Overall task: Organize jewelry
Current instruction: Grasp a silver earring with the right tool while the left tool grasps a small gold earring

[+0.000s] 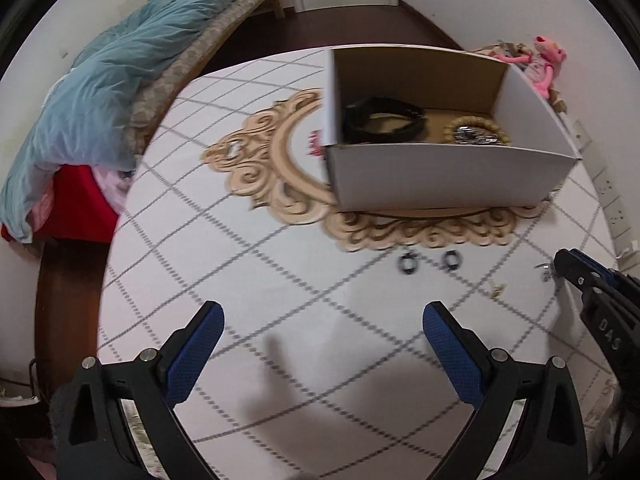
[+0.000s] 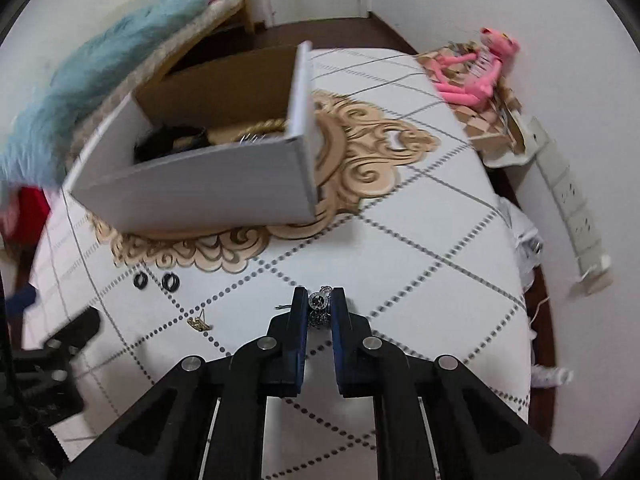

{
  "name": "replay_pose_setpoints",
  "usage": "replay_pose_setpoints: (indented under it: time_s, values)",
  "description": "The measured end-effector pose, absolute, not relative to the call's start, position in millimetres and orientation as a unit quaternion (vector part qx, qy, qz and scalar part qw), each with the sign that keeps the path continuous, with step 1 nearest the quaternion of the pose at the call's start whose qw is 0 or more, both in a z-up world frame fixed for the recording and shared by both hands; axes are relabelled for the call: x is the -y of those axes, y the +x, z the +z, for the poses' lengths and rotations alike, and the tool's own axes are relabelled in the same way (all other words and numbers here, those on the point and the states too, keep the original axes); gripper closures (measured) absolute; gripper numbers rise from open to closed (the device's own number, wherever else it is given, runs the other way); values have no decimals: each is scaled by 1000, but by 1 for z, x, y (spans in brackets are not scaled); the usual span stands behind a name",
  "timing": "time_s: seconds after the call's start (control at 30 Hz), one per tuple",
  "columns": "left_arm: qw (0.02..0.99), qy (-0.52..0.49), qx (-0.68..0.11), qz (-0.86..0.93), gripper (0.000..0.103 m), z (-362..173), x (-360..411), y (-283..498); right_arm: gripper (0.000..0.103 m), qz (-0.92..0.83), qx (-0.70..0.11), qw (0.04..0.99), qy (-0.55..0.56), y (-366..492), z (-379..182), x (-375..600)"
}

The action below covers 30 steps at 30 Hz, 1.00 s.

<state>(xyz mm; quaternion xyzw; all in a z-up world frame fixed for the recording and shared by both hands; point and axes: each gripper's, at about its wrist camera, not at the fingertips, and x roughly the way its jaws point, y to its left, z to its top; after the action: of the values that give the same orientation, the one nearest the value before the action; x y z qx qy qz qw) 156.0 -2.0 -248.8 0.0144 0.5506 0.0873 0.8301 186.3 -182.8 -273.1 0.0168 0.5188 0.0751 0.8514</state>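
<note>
An open cardboard box (image 1: 440, 176) stands on the table and holds a black band (image 1: 382, 120), a beaded bracelet (image 1: 476, 130) and a silver piece. The box (image 2: 200, 188) also shows in the right wrist view. Two small black rings (image 1: 430, 261) lie on the cloth in front of it; they also show in the right wrist view (image 2: 157, 281). A small gold piece (image 2: 199, 323) lies nearby. My left gripper (image 1: 322, 330) is open and empty above the cloth. My right gripper (image 2: 319, 300) is shut on a silver pendant (image 2: 319, 307), low over the cloth.
The table (image 1: 224, 240) has a white cloth with dotted grid lines and a beige ornate mat (image 1: 272, 176) under the box. A pink plush toy (image 2: 476, 76) sits at the far right corner. A bed with a blue duvet (image 1: 96, 92) stands left. A power strip (image 2: 572, 208) lies right.
</note>
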Motion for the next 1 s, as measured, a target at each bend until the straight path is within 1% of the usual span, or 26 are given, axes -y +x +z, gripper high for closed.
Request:
replay_pose_setpoints:
  time_s: [0.13, 0.3, 0.33, 0.37, 0.4, 0.47, 0.5, 0.53, 0.57, 0.63, 0.7, 0.73, 1.0]
  values:
    - [834, -10, -551, 35, 2, -251, 27, 161, 92, 65, -510, 854, 74, 177, -260, 215]
    - [837, -11, -547, -2, 2, -255, 58, 166, 92, 52, -507, 855, 95, 169, -254, 234]
    - [839, -5, -543, -8, 6, -256, 65, 166, 92, 49, -508, 855, 97, 168, -254, 237]
    - [840, 0, -543, -10, 17, -258, 70, 167, 92, 46, -507, 855, 97, 167, -254, 239]
    - [839, 5, -545, -12, 22, -259, 74, 168, 92, 44, -507, 855, 97, 166, -254, 241]
    - [835, 13, -550, -18, 41, -264, 80, 171, 92, 38, -509, 854, 101, 164, -256, 246]
    - [834, 16, -551, -19, 48, -266, 82, 172, 92, 37, -509, 854, 104, 164, -258, 247]
    - [834, 19, -550, -20, 62, -267, 83, 172, 91, 36, -510, 853, 105, 164, -259, 249]
    - [834, 20, -551, -24, 72, -269, 83, 173, 91, 35, -510, 853, 107, 163, -260, 250]
    - [839, 19, -543, -33, 87, -268, 83, 172, 91, 34, -510, 852, 109, 163, -262, 251]
    - [840, 21, -542, -35, 90, -269, 84, 174, 91, 34, -511, 852, 110, 162, -263, 251]
    - [840, 21, -540, -38, 96, -270, 84, 175, 91, 35, -511, 852, 110, 162, -263, 251]
    - [847, 12, -528, -53, 97, -260, 83, 174, 91, 42, -501, 857, 115, 160, -251, 249]
